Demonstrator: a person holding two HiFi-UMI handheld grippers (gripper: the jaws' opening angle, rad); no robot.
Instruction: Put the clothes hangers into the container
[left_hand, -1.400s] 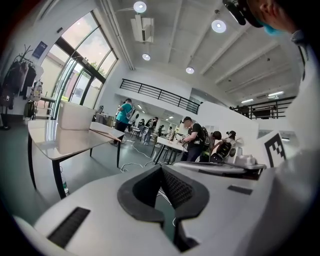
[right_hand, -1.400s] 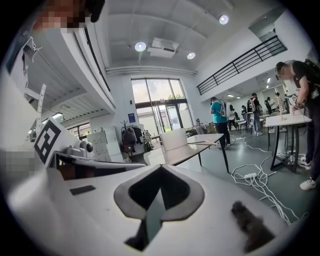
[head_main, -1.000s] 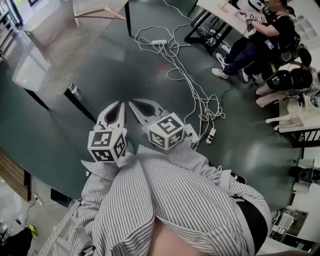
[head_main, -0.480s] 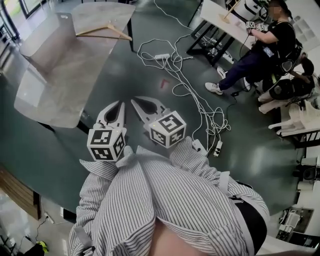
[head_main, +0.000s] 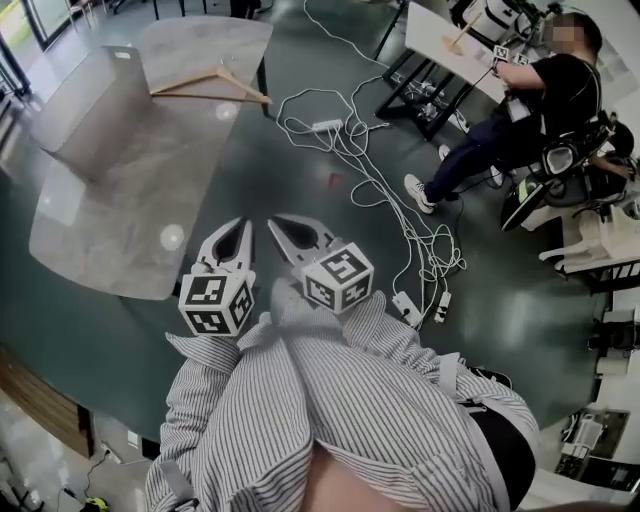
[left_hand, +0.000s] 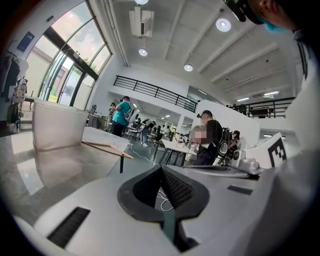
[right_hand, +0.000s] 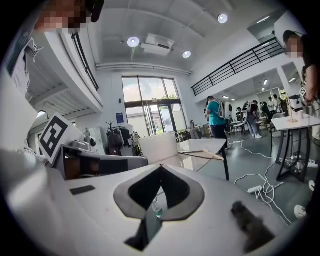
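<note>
Grippers both closed and empty: left gripper (head_main: 238, 228) and right gripper (head_main: 280, 225) side by side, close to the person's striped shirt (head_main: 330, 400). Hanger (head_main: 210, 86) lies flat at the far end of the table (head_main: 110, 230), just beside the container (head_main: 88, 108), outside it. Cables (head_main: 400, 220) on the floor.

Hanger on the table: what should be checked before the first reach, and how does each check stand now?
1. The hanger lies free on the table: ok.
2. The container stands on that table near it: ok.
3. The left gripper is empty: ok.
4. The right gripper is empty: ok.
5. Jaws apart for a grasp: not ok, both shut.
6. Grippers close to the hanger: not ok, both held near the body.
</note>
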